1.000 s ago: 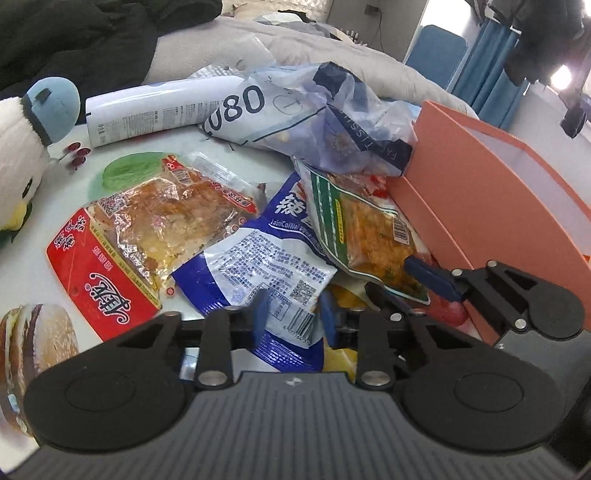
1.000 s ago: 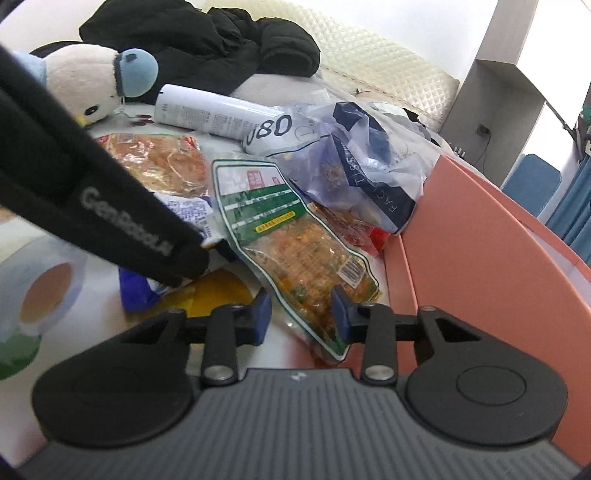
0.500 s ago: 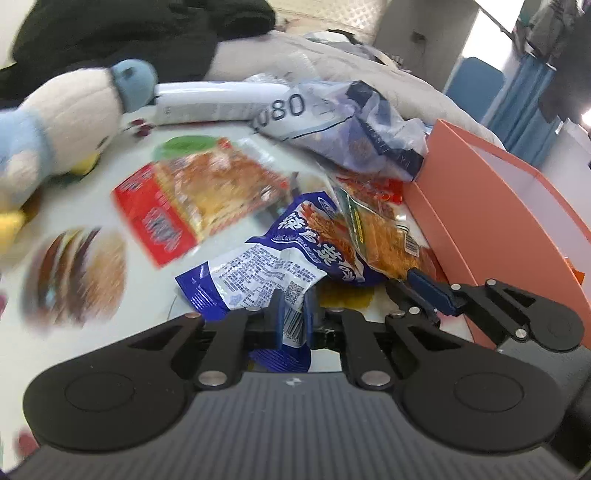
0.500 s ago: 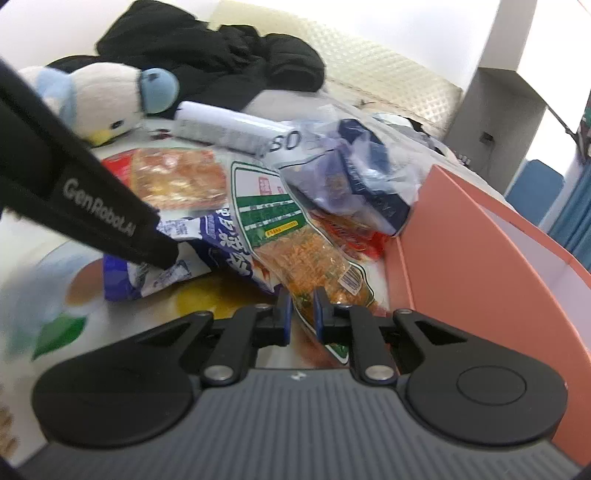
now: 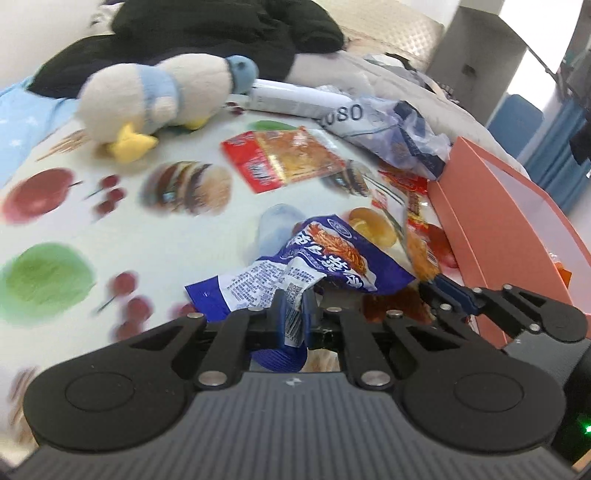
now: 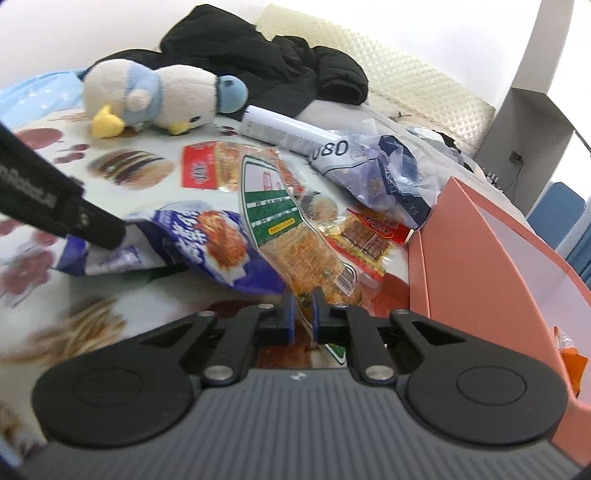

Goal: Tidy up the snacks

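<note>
Left wrist view: the left gripper [image 5: 295,314] jaws have pinched shut on the blue snack packet [image 5: 325,262], which trails toward the orange box [image 5: 491,229]. Right gripper [image 6: 303,314] jaws, just closing, pinch the green snack packet [image 6: 295,236], its long axis leading away, box immediately right

A white wall [image 6: 92,29] rises behind a quilted cream headboard [image 6: 424,74]. Blue curtains [image 5: 554,155] hang at right beside a grey cabinet [image 6: 528,122]. Daylight glares there.
</note>
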